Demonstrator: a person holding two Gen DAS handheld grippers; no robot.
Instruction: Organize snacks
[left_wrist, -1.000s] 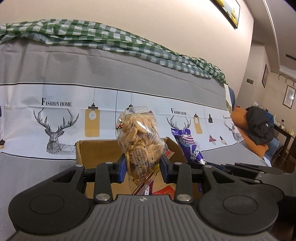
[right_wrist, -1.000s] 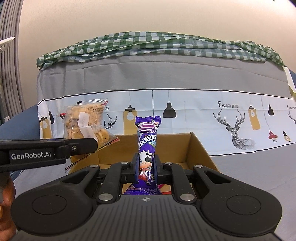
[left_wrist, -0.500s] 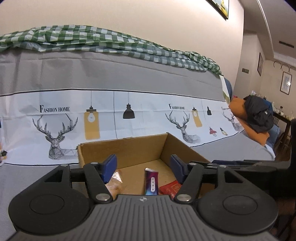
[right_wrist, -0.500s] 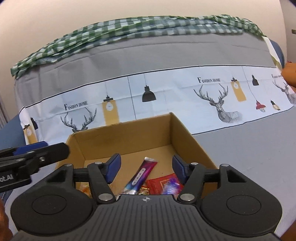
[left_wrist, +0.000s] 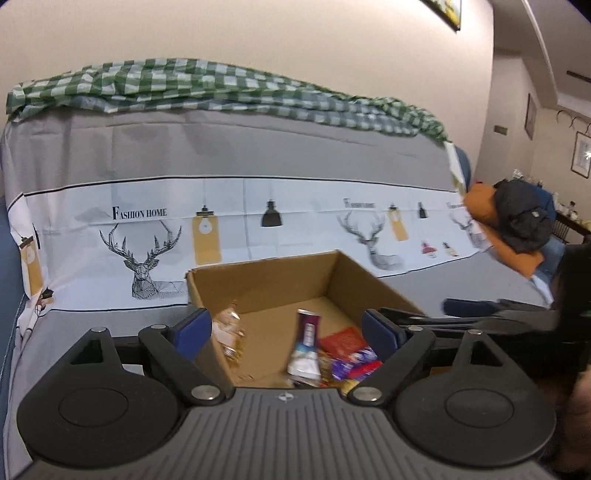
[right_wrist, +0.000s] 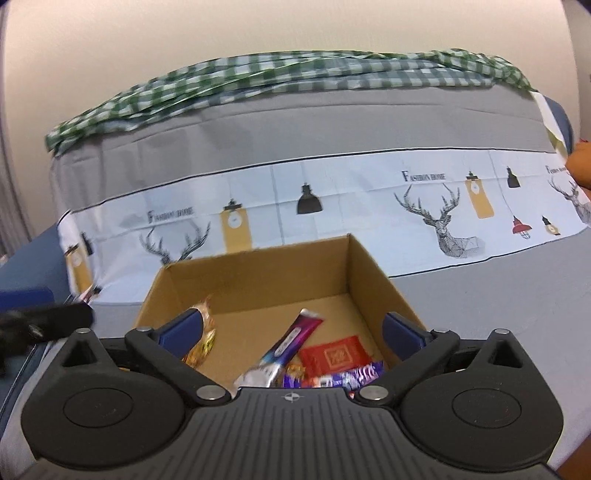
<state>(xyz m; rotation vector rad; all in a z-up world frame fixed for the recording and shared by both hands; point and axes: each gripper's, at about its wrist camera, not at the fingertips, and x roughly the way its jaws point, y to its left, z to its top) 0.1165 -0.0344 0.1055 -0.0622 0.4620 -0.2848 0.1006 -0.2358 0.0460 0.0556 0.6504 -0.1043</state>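
Grey deer-print sofa cover, cardboard box on it.

Contents: purple stick pack, red packet, clear cookie bag by the box's left wall, purple wrappers (blurred). Left gripper and right gripper: jaws have just been opening, now spread wide, nothing between them. Advice: lift both clear above the rim before seeking further snacks.

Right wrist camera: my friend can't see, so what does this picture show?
An open cardboard box sits on a grey sofa cover, holding a purple snack stick, a red packet and a clear biscuit bag. The right gripper is above it, jaws just opened wide, nothing between them.
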